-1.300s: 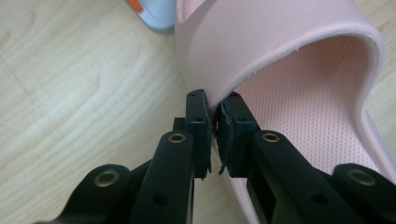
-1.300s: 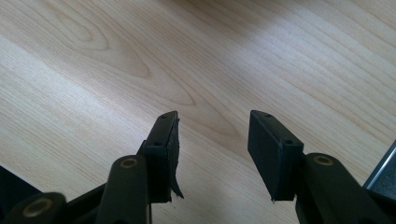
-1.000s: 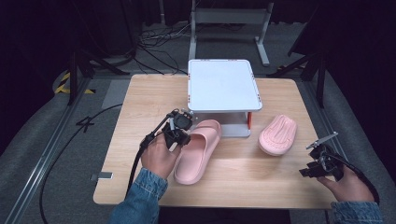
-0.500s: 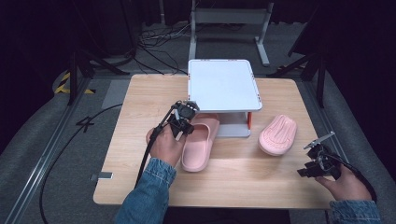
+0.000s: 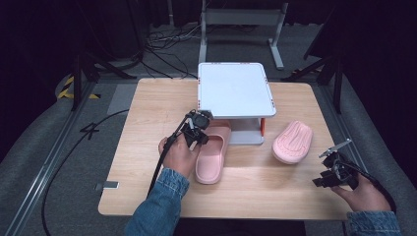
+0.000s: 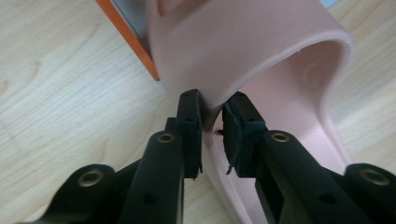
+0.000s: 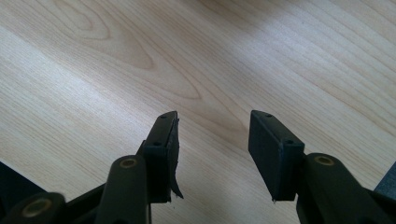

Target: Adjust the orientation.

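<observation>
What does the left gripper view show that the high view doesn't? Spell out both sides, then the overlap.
Left gripper view: the left gripper, its black jaws pinching the strap edge of the pink rubber slipper. High view: a second pink slipper lying sole-up, the rack's white flat top, the right gripper. Shared: the gripped slipper, the light wooden table.

Pink slipper [image 5: 212,153] upright on table, toe under white shelf.

Wood table [image 5: 147,108], grey floor [image 5: 44,162], dark surroundings.
</observation>
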The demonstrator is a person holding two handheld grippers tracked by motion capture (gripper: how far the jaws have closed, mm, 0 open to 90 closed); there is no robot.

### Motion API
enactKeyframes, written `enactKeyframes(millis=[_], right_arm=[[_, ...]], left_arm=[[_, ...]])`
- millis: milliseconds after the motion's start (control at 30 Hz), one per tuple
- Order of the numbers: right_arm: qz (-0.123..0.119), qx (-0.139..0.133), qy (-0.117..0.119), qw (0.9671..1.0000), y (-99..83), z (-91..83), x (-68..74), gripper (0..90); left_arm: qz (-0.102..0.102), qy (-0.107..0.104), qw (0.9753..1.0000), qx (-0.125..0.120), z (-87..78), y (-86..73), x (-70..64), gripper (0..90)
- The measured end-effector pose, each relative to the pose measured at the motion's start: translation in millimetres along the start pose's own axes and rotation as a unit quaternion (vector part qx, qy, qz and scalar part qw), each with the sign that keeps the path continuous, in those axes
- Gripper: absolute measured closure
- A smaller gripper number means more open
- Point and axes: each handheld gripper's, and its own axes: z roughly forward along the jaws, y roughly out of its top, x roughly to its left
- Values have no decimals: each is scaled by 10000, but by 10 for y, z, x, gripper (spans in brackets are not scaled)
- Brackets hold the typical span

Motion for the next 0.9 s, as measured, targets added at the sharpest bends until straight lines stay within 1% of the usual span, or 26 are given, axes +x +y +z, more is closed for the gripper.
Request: enactKeyframes(millis=[33, 67, 100, 133, 167, 200, 300, 367, 400, 433, 500, 533, 567, 600, 633, 700, 733, 833, 900], right_arm=[[-12, 6, 4, 10000, 3, 3, 0, 530], [-22, 21, -2, 10000, 6, 6, -3, 531], [-7, 32, -13, 10000, 8, 6, -7, 530], [-7, 32, -13, 10000, 8, 6, -7, 530], [10, 20, -23, 10000, 11, 6, -10, 530], [7, 17, -7, 10000, 15, 2, -14, 530], [-29, -10, -6, 10000, 41, -5, -12, 529], [-54, -19, 7, 10000, 54, -9, -3, 528], [-51, -16, 7, 10000, 57, -10, 2, 529], [-70, -8, 3, 10000, 58, -10, 3, 529], [-79, -9, -1, 10000, 52, -10, 2, 529], [-67, -15, -2, 10000, 50, -11, 2, 529], [-63, -19, -8, 10000, 47, -12, 2, 530], [-65, -18, -9, 10000, 43, -14, 4, 530], [-54, -24, -19, 10000, 40, -16, 9, 530], [-67, -13, -18, 10000, 35, -24, 11, 530], [-67, -14, -19, 10000, 33, -27, 11, 530], [-38, -21, -29, 10000, 25, -27, 8, 530], [-33, -16, -28, 10000, 29, -23, 7, 530]], left_arm=[[-26, -10, 10000, 18, -13, -12, 4, 740], [-15, -5, 10000, 79, -32, -22, 6, 682], [-15, -5, 10000, 79, -32, -22, 6, 672], [-1, -32, 10000, 83, -61, -36, 4, 653], [13, -47, 10000, 69, -98, -50, 5, 653], [47, -109, 9999, 68, -160, -83, -3, 631], [141, -134, 9998, 103, -260, -186, -21, 603], [196, -71, 9996, 191, -305, -278, -12, 604], [184, 7, 9996, 194, -321, -343, -1, 607], [183, 42, 9996, 198, -325, -396, 18, 617], [148, 130, 9994, 280, -302, -481, 62, 653], [145, 191, 9991, 348, -265, -525, 91, 679], [140, 261, 9984, 487, -210, -572, 130, 715], [126, 270, 9979, 575, -164, -606, 161, 739], [97, 218, 9975, 663, -120, -636, 181, 757], [128, 156, 9969, 766, -55, -674, 188, 776], [126, 98, 9966, 810, -25, -693, 175, 781], [226, -116, 9950, 964, 59, -729, 126, 791], [241, -167, 9941, 1047, 100, -735, 94, 797]])
